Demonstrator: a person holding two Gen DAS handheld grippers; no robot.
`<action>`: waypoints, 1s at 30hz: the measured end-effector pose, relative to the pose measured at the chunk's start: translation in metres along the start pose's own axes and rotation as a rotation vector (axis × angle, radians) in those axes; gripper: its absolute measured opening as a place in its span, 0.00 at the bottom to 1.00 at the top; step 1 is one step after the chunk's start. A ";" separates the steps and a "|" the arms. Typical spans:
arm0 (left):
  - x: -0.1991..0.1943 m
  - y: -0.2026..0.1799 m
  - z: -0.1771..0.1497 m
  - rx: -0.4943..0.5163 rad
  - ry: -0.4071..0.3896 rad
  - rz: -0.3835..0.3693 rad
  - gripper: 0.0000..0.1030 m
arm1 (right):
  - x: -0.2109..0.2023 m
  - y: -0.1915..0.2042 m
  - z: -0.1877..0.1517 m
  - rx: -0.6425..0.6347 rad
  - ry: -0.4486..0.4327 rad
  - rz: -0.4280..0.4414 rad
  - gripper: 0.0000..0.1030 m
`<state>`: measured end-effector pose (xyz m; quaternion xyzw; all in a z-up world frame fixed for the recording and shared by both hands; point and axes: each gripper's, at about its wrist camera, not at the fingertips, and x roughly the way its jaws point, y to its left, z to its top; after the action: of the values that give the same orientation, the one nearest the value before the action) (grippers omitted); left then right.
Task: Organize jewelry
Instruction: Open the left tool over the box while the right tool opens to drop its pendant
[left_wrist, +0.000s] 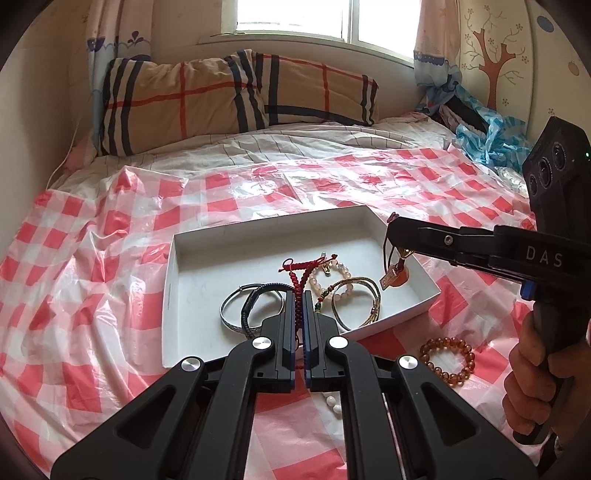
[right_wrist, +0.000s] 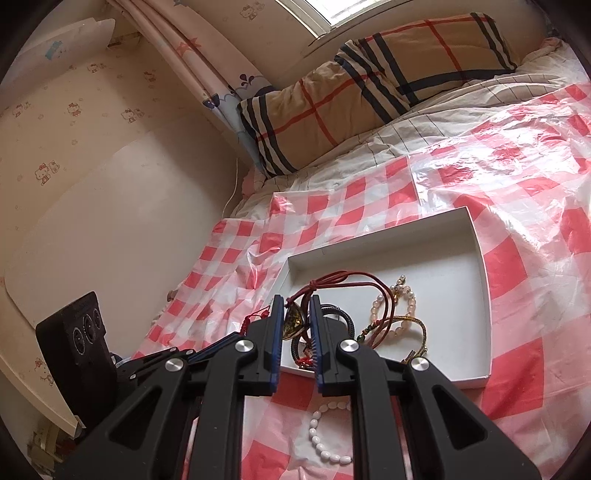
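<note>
On a bed, the left gripper (left_wrist: 299, 295) is pinching a red braided cord (left_wrist: 295, 275), jaws nearly together. The right gripper (right_wrist: 297, 308) is clamping a dark pendant (right_wrist: 293, 322) on a red string (right_wrist: 343, 282) above the white tray (right_wrist: 476, 380). Both cords are trailing over bracelets inside; lifting could snag them and drag them out.

Home bedroom: bed (left_wrist: 258, 155) with plaid pillow (left_wrist: 236, 99) mid-frame, window (left_wrist: 295, 18) top centre, cartoon curtains (right_wrist: 192, 59) upper left, tree decal (left_wrist: 493, 62) upper right.
</note>
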<state>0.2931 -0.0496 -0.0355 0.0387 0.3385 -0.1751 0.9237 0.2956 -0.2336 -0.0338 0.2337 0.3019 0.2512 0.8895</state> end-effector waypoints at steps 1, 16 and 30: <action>0.003 0.000 0.001 -0.001 0.000 0.000 0.03 | 0.002 0.000 0.000 -0.008 0.000 -0.011 0.14; 0.039 -0.003 0.001 -0.006 0.033 0.010 0.03 | 0.037 -0.001 -0.006 -0.110 0.053 -0.151 0.17; 0.037 0.017 -0.010 -0.118 0.073 0.026 0.29 | 0.008 -0.024 0.003 -0.062 0.003 -0.255 0.43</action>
<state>0.3192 -0.0427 -0.0672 -0.0050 0.3813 -0.1414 0.9136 0.3104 -0.2478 -0.0487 0.1656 0.3227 0.1457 0.9205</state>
